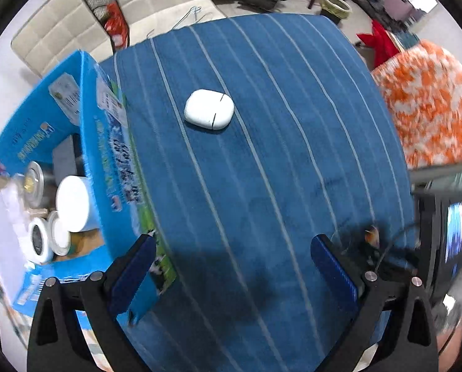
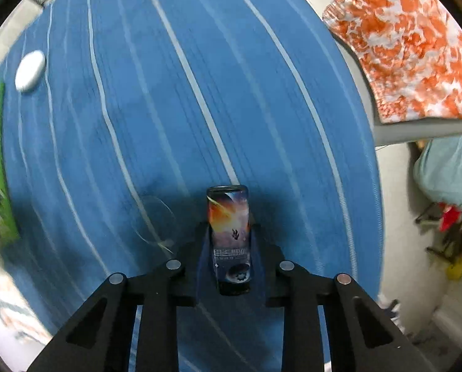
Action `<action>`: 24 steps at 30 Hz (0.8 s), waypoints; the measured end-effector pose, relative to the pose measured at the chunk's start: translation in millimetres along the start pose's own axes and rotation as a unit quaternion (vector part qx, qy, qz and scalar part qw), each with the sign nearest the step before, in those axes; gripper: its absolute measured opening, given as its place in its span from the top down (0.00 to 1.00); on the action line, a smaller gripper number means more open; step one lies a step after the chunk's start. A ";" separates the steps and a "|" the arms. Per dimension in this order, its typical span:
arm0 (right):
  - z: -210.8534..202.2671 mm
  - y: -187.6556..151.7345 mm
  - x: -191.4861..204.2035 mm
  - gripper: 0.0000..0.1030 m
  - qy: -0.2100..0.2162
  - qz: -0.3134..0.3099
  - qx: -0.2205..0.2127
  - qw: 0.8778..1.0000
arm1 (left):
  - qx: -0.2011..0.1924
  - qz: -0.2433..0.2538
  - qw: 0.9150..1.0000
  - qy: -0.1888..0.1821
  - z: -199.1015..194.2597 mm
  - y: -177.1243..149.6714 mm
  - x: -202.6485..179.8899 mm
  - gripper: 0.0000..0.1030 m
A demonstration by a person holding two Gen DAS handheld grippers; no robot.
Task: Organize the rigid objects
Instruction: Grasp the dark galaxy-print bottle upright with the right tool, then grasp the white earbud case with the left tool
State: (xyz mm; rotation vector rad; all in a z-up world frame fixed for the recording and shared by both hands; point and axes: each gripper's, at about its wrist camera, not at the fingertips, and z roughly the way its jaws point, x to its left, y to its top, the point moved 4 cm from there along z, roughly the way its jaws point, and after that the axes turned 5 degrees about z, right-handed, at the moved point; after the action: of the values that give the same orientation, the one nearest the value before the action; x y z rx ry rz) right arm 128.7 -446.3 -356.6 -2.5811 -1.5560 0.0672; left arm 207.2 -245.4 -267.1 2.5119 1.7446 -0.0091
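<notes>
In the right wrist view our right gripper is clamped on a small printed box at lower centre, above the blue striped cloth on the worktop. In the left wrist view our left gripper stands wide open and empty, with the white case at upper centre and the blue carton of jars at the left.

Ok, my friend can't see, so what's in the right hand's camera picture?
The right tongs are shut on a small dark box with a fiery orange picture, held over a blue striped cloth. A white rounded case lies far off at the upper left, and an orange-and-white fabric sits at the upper right.
</notes>
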 end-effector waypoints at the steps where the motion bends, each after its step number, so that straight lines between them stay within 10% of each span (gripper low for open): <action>1: -4.4 6.5 0.5 0.74 0.008 0.002 -0.004 1.000 | 0.001 -0.015 1.000 -0.008 2.0 3.4 4.9 0.00; 13: -32.0 94.7 33.7 0.74 0.055 0.021 -0.044 0.997 | -0.003 -0.245 0.966 -0.086 29.2 83.8 41.0 0.01; 24: -20.9 113.6 35.5 0.74 0.057 0.014 -0.045 0.997 | 0.029 -0.332 0.942 -0.043 83.5 108.2 64.7 0.01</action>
State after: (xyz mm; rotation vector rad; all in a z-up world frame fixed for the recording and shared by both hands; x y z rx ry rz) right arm 247.1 -469.2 -349.9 -2.6238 -1.5155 -0.1498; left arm 334.7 -228.4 -346.6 1.7931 2.4744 -0.2104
